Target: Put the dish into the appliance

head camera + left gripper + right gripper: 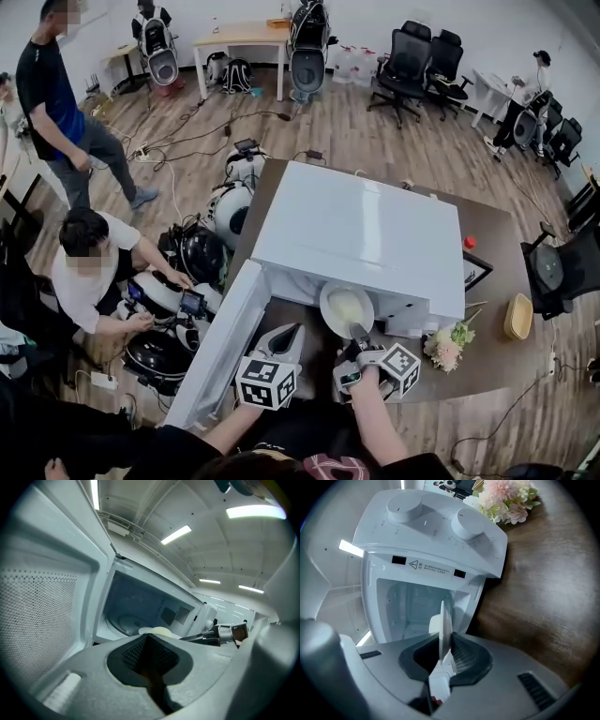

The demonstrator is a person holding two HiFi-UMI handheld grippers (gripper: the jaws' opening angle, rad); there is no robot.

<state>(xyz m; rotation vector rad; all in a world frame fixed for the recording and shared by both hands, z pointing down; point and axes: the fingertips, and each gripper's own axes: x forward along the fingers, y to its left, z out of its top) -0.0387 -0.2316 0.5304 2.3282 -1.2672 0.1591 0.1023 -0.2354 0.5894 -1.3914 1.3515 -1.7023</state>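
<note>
A white microwave [361,230] stands on the brown table [487,234] with its door [220,352] swung open to the left. My right gripper [358,334] is shut on the rim of a white dish [346,307] holding pale food, right at the mouth of the cavity. In the right gripper view the dish [446,620] stands edge-on between the pads [459,656], in front of the cavity [412,604]. My left gripper [286,337] is shut on nothing, just beside the door. Its own view shows the dish [159,631] and the right gripper [225,633] at the cavity [140,606].
Pink flowers [450,345] lie on the table right of the microwave, with a yellow bowl [517,317] further right. Two knobs [436,517] sit on the control panel. A person [89,272] crouches among robot parts on the floor at the left.
</note>
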